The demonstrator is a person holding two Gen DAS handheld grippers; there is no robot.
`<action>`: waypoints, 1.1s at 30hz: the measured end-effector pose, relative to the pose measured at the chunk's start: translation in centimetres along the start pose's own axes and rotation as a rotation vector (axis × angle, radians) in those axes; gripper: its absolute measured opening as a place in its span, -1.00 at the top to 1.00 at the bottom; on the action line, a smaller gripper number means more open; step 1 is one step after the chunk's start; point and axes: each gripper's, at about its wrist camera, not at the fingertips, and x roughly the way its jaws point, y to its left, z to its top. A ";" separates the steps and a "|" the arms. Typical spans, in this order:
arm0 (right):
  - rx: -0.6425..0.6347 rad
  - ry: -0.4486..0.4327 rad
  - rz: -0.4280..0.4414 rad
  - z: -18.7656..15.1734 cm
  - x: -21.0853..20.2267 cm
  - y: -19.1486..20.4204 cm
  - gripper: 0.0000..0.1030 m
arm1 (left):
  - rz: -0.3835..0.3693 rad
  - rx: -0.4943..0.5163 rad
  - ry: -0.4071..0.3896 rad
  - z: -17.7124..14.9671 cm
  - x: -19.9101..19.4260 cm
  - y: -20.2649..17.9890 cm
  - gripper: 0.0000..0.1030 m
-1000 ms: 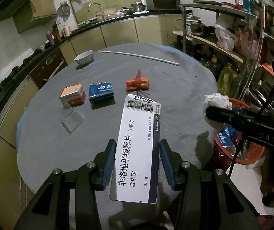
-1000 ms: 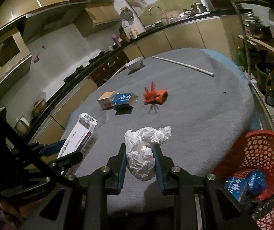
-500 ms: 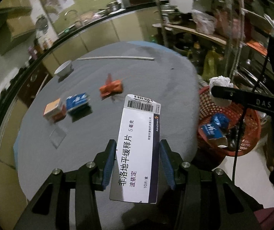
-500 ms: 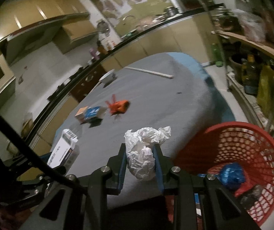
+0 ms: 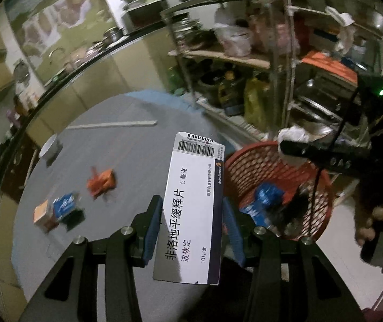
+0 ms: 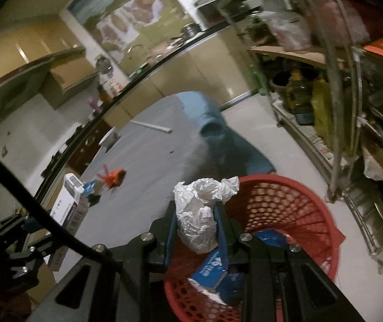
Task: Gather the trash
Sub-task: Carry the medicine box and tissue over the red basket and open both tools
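Observation:
My left gripper [image 5: 190, 212] is shut on a white medicine box [image 5: 194, 209] with a barcode end, held over the grey table's right edge. Beside that edge stands a red mesh basket [image 5: 279, 174] holding blue packets [image 5: 267, 197]. My right gripper [image 6: 195, 218] is shut on a crumpled white wad [image 6: 199, 214], which hangs over the red mesh basket [image 6: 279, 214]. In the left wrist view the right gripper [image 5: 322, 158] reaches across the basket with the wad [image 5: 293, 135] at its tip. On the table lie an orange wrapper [image 5: 101, 182], a blue box [image 5: 64, 205] and an orange box [image 5: 42, 214].
A white bowl [image 5: 48, 146] and a long white stick [image 5: 111, 125] lie at the far side of the grey table [image 5: 137, 161]. Metal shelves [image 5: 285, 67] crowded with pots and bottles stand just behind the basket. A person's hand [image 5: 379, 214] shows at right.
Both grippers have swung right, away from the table toward the basket. The wad now hangs over the basket, and the medicine box has reached the table's right edge.

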 end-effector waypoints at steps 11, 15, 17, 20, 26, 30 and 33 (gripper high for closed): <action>0.065 0.016 -0.031 0.1 -1.2 -3.6 0.45 | -0.092 0.044 0.004 3.4 2.0 -3.8 0.07; 0.074 0.039 -0.031 0.1 -1.3 -4.5 0.45 | -0.129 0.014 0.031 4.0 3.2 -4.2 0.07; 0.075 0.046 -0.028 0.0 -1.4 -4.8 0.45 | -0.145 0.001 0.039 4.3 3.7 -4.3 0.07; 0.073 0.058 -0.016 -0.1 -1.4 -5.3 0.44 | -0.174 -0.011 0.051 4.6 4.4 -4.6 0.07; 0.121 0.129 0.033 -0.3 -0.4 -6.7 0.40 | -0.232 -0.027 0.109 4.8 6.3 -5.0 -0.02; 0.168 0.148 0.082 -0.3 0.4 -7.5 0.39 | -0.227 -0.057 0.133 4.6 7.0 -4.4 -0.05; 0.181 0.151 0.103 -0.1 0.5 -7.7 0.38 | -0.218 -0.083 0.148 4.0 7.1 -3.5 -0.05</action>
